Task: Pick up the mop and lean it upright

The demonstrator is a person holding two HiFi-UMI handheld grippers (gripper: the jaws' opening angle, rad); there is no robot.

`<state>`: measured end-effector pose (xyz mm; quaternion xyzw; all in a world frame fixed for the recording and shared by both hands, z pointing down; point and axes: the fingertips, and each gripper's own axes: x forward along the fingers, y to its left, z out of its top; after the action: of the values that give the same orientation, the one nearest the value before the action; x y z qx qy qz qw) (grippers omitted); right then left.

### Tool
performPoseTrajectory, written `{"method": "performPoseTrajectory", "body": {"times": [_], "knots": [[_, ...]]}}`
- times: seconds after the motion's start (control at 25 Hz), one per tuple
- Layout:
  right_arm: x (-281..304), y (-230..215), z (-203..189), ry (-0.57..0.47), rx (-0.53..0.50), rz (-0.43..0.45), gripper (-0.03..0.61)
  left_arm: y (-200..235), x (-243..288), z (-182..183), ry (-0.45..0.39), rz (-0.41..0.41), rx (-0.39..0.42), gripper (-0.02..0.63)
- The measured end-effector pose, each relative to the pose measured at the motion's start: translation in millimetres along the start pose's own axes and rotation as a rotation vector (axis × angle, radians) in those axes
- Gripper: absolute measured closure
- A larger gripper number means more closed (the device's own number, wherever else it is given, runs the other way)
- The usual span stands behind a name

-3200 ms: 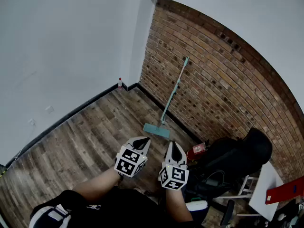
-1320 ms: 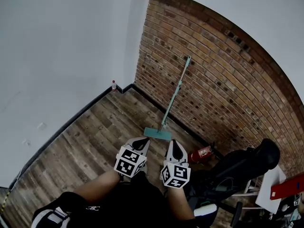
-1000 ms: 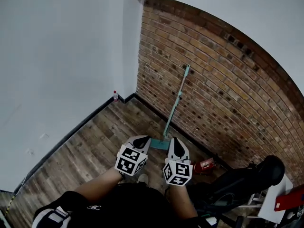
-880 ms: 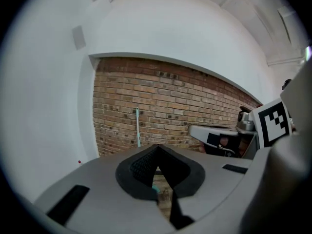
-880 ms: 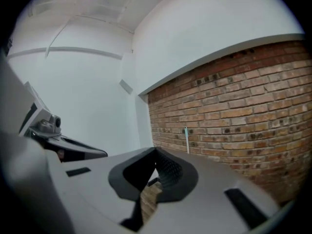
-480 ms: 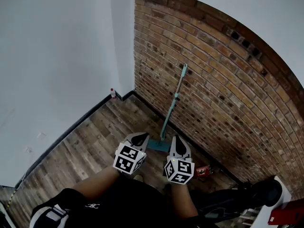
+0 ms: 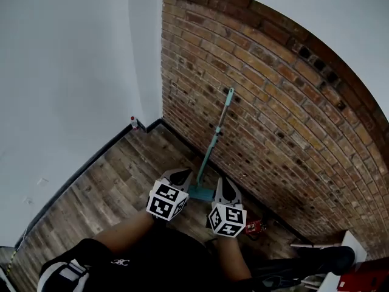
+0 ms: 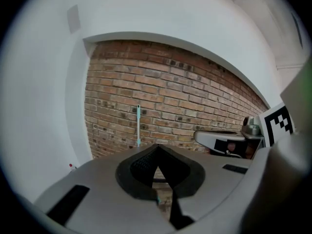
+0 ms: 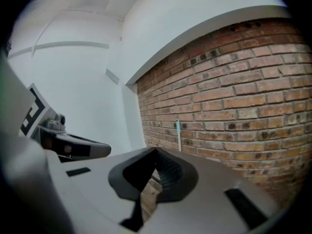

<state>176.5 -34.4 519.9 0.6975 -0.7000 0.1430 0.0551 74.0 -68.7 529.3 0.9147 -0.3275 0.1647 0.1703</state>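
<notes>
While the mop point(image 7: 216, 140) is leaning upright, the left gripper point(image 7: 179, 175) and right gripper point(image 7: 223, 185) are hovering closed, empty; being light and stiff, it is likely wanting a mid-shaft hold.

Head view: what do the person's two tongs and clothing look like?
The left tongs and right tongs are pale grey shells with black ribbed inner pads, each carrying a white cube printed with black square markers. No cables show. The person wears dark clothing.

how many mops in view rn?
1. The mop leans against the brick wall, its head on the floor. The person's body may hide more floor.
</notes>
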Motion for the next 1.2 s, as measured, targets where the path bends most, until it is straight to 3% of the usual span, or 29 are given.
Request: {"method": "performPoseTrajectory", "body": {"times": [0.24, 0.48, 0.88, 0.92, 1.0, 1.2], "knots": [[50.6, -37.7, 26.6, -0.007, 0.008, -0.105, 0.565, 13.8, 67.1, 44.1, 0.0, -0.11, 0.038, 0.621], [109.0, -52.7, 49.2, -0.001, 0.007, -0.13, 0.563, 38.9, 117.8, 76.0, 0.01, -0.185, 0.041, 0.621], [211.8, -61.4, 66.5, 0.041, -0.027, -0.168, 0.561, 102.1, 166.2, 107.3, 0.011, -0.23, 0.019, 0.621], [223.3, -64.4, 68.9, 0.043, -0.033, -0.181, 0.543, 108.3, 170.9, 109.3, 0.012, -0.229, 0.018, 0.621], [245.1, -72.5, 75.0, 0.048, -0.031, -0.214, 0.448, 117.4, 178.6, 112.1, 0.021, -0.227, 0.009, 0.621], [310.5, -98.6, 82.6, 0.079, -0.034, -0.239, 0.445, 127.1, 185.3, 123.0, 0.003, -0.194, 0.007, 0.621]]}}
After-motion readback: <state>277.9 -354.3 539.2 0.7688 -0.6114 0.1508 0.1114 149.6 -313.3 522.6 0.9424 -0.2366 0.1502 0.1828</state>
